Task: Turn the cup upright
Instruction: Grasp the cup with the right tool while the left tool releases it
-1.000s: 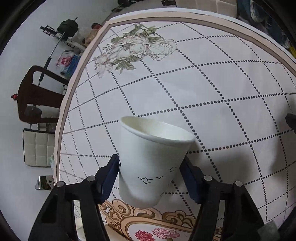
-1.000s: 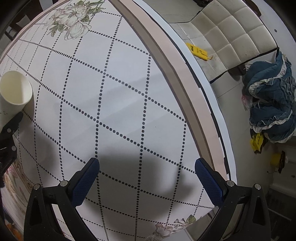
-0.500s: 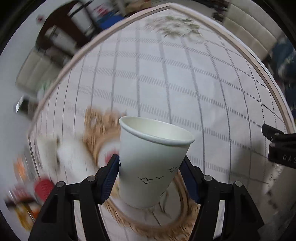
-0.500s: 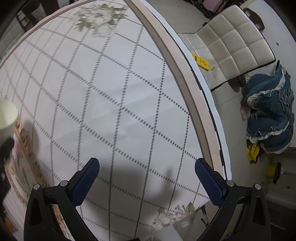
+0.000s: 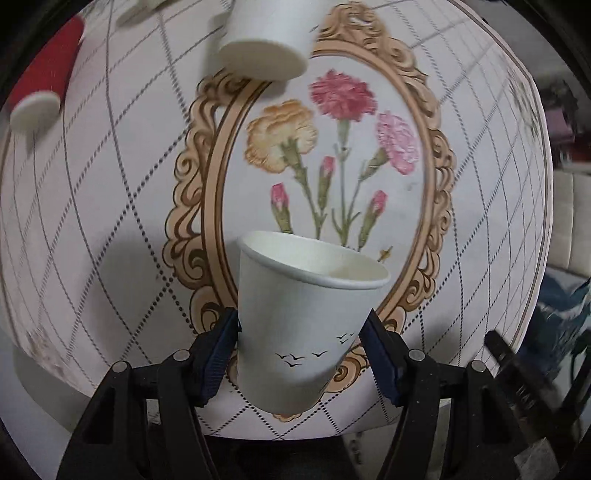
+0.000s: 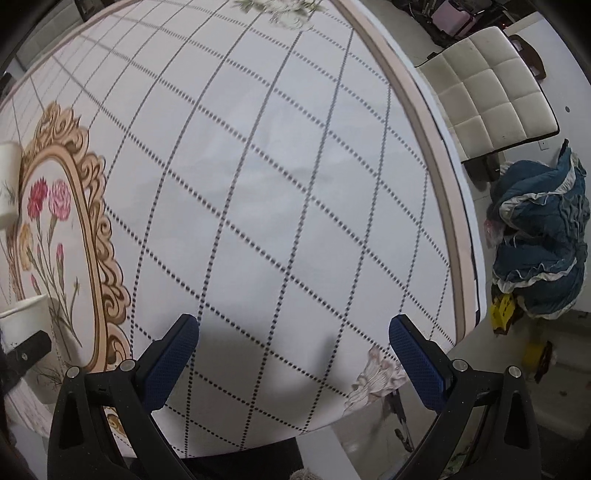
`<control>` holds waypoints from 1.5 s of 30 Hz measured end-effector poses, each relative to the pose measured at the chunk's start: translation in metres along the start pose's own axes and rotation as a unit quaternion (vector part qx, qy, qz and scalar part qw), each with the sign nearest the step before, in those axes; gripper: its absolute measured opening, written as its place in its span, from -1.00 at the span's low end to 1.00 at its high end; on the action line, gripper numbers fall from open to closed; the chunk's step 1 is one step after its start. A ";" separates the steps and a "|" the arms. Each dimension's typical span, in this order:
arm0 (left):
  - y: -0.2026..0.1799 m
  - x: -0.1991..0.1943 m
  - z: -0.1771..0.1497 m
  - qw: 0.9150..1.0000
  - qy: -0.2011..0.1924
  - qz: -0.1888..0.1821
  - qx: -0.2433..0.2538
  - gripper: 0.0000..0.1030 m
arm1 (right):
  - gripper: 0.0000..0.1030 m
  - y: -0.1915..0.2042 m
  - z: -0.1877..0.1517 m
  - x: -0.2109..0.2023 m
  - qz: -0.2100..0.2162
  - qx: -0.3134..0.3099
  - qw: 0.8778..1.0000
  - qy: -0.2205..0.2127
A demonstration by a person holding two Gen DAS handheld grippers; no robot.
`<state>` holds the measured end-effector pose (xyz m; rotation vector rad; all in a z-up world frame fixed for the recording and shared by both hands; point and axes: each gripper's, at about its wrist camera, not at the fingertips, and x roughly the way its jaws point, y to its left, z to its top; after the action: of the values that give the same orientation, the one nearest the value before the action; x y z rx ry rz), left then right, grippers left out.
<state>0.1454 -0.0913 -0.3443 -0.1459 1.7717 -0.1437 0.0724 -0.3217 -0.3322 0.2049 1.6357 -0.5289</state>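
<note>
1. While the left tongs (image 5: 299, 354) squeeze the white cup (image 5: 303, 317) by its sides, its mouth faces up above the counter (image 5: 110, 229).
2. I think the flip is done; next, lower it gently onto the flower picture (image 5: 332, 147) and let go.
3. The right tongs (image 6: 295, 354) are spread wide, holding nothing.
4. Farther off stand another white cup (image 5: 266, 33) and a red cup (image 5: 44, 74).
</note>
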 end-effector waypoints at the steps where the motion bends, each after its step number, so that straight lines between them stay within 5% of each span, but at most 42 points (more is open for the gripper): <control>1: 0.000 0.003 0.000 1.000 0.000 -0.003 -0.003 0.26 | 1.00 0.001 -0.001 0.001 -0.004 -0.002 1.000 0.000; 8: 0.011 0.023 -0.019 1.000 -0.003 -0.017 -0.002 0.26 | 1.00 0.001 -0.007 0.003 -0.028 -0.013 1.000 -0.006; 15: -0.004 0.029 -0.019 0.999 -0.019 0.006 0.037 0.90 | 1.00 -0.006 0.002 -0.004 -0.032 -0.006 0.999 -0.011; 23: -0.027 0.010 -0.010 0.998 -0.029 0.000 0.054 0.90 | 1.00 0.000 0.006 -0.012 -0.029 -0.004 0.999 -0.014; 27: -0.033 -0.021 -0.009 0.994 -0.068 0.018 0.083 0.90 | 1.00 0.006 0.006 -0.014 -0.024 -0.007 1.000 -0.013; 35: 0.006 -0.082 -0.018 0.967 -0.204 0.117 0.097 0.90 | 1.00 0.018 0.001 -0.032 -0.015 -0.019 0.999 -0.032; 45: 0.100 -0.089 -0.039 0.963 -0.226 0.140 0.029 1.00 | 1.00 0.068 -0.016 -0.060 0.033 -0.061 0.996 -0.063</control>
<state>0.1237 0.0232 -0.2683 0.1109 1.3122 0.0417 0.0957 -0.2446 -0.2881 0.1324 1.5271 -0.3833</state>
